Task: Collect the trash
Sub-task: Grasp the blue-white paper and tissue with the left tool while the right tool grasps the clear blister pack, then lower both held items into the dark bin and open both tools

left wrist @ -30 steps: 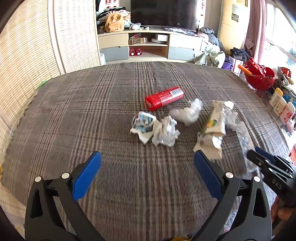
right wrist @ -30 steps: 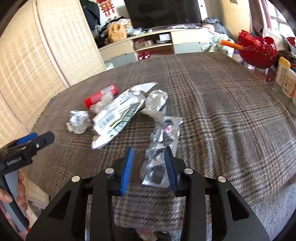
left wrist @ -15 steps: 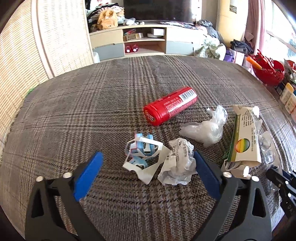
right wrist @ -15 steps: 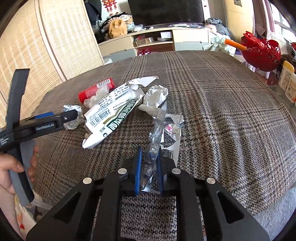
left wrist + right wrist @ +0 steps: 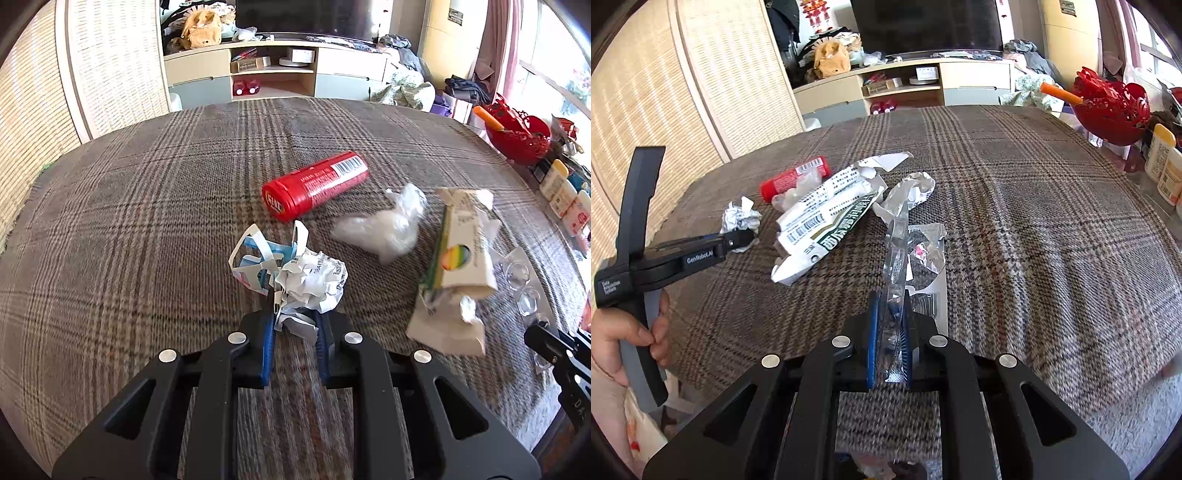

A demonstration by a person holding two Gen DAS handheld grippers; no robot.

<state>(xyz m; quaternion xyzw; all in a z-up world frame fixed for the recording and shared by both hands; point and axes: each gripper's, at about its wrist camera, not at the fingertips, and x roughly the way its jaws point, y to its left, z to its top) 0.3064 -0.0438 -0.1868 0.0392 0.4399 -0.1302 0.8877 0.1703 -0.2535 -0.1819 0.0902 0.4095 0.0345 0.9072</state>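
Note:
Trash lies on a plaid tablecloth (image 5: 147, 221). My left gripper (image 5: 294, 317) is closing its jaws, and the blue pads press on a crumpled white paper ball (image 5: 314, 280) beside a torn blue-and-white wrapper (image 5: 258, 258). Beyond them lie a red tube (image 5: 317, 184), a clear plastic bag (image 5: 384, 225) and a flattened toothpaste box (image 5: 458, 254). My right gripper (image 5: 889, 306) is shut on a clear blister pack (image 5: 897, 251), which stands on edge above its foil backing (image 5: 931, 266). In the right wrist view a hand (image 5: 624, 339) holds the left gripper (image 5: 742, 238) at the paper ball (image 5: 738, 218).
A red basket (image 5: 517, 136) and several bottles (image 5: 565, 195) stand past the table's right edge. A TV cabinet (image 5: 277, 74) and wicker screens (image 5: 110, 66) lie behind. The near table edge runs just below the right gripper in its own view.
The left gripper moved forward and down over the paper ball and went from wide open to closed on it. The right gripper closed on the blister pack and tipped it on edge.

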